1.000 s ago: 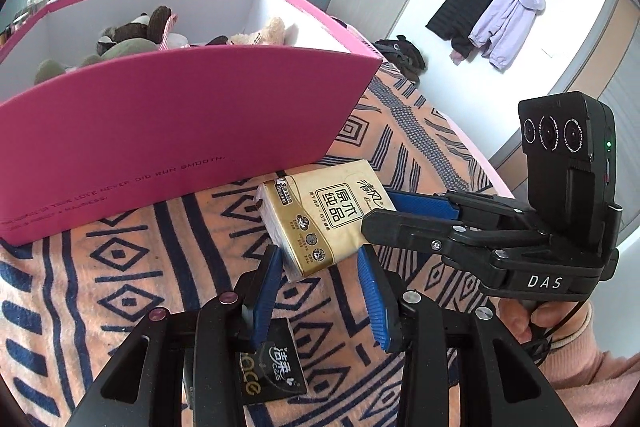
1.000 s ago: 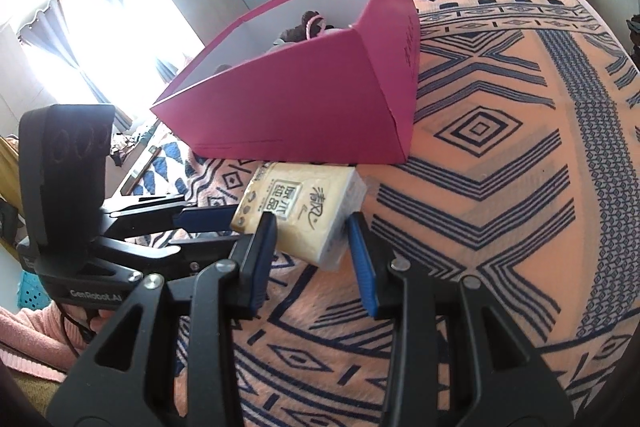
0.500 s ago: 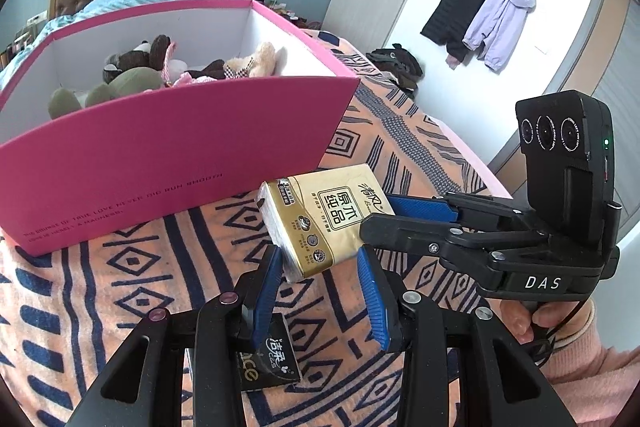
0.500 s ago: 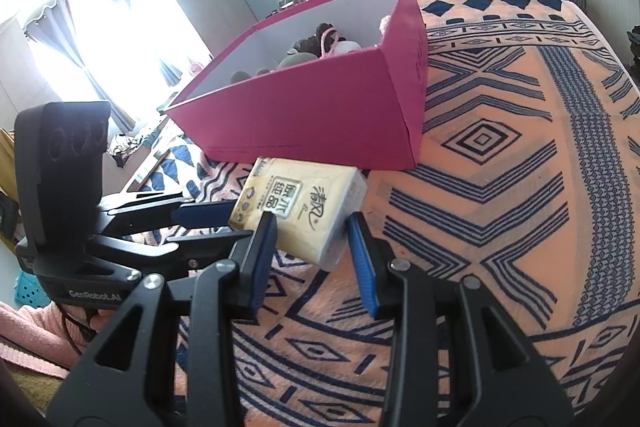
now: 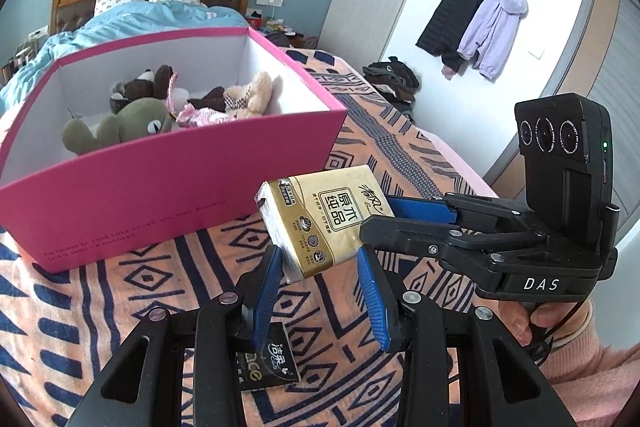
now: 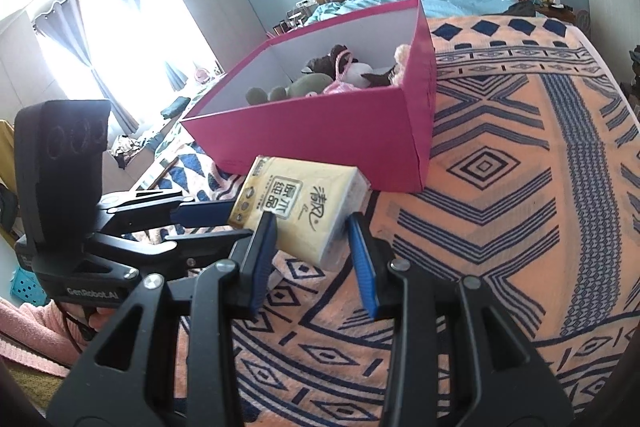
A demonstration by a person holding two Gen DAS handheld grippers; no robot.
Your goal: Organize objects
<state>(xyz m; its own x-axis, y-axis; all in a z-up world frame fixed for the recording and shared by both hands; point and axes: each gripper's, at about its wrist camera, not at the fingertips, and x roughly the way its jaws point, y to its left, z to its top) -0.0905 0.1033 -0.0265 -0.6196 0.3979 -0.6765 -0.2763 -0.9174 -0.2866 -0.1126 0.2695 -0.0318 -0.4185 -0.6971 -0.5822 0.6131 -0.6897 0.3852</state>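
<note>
1. A bed spread with an orange blanket patterned in navy geometric lines (image 6: pixel 520 227) fills the lower frame.
2. An open magenta cardboard box with a white interior (image 5: pixel 160 183) is seen at 10 o'clock in the left wrist view, with plush toys (image 5: pixel 120 123) inside.
3. A gold plastic-wrapped tissue pack (image 5: pixel 324 219) is held lifted off the blanket, in front of the box.
4. It is clamped at opposite ends by the left gripper (image 5: pixel 320 267) and the right gripper (image 6: pixel 310 231).
5. A small black tissue packet (image 5: pixel 272 367) lies at 6 o'clock.
</note>
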